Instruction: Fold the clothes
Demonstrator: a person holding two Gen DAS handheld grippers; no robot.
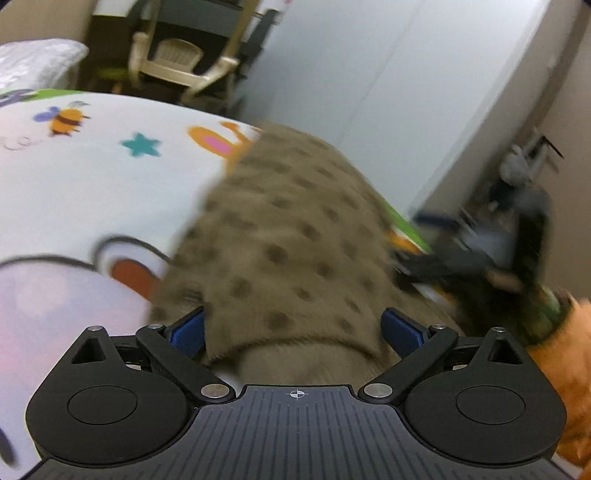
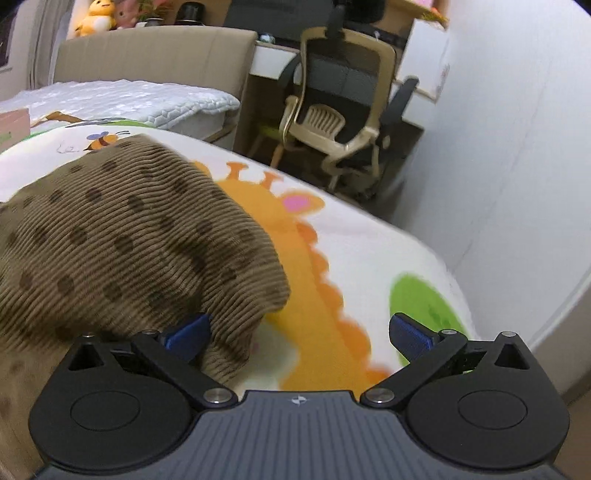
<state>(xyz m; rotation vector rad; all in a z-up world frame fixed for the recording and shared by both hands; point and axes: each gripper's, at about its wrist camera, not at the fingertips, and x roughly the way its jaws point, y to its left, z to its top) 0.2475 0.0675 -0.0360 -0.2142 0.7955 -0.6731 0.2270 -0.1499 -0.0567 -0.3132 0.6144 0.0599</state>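
Note:
A brown ribbed garment with dark spots (image 1: 288, 240) lies on a white cartoon-print blanket (image 1: 92, 173). My left gripper (image 1: 293, 328) is open, its blue pads on either side of the garment's near folded edge. In the right wrist view the same garment (image 2: 129, 240) lies to the left, folded over, on the blanket (image 2: 369, 240). My right gripper (image 2: 299, 332) is open; its left pad (image 2: 188, 334) is at the garment's near corner and its right pad is over bare blanket. The right gripper also shows blurred in the left wrist view (image 1: 480, 254).
A beige office chair (image 2: 340, 110) and a desk stand beyond the bed's far edge. A white wall (image 2: 517, 147) runs along the right. A quilted white mattress (image 2: 122, 99) and headboard with plush toys (image 2: 96, 18) lie at the back left. An orange sleeve (image 1: 569, 369) is at the right.

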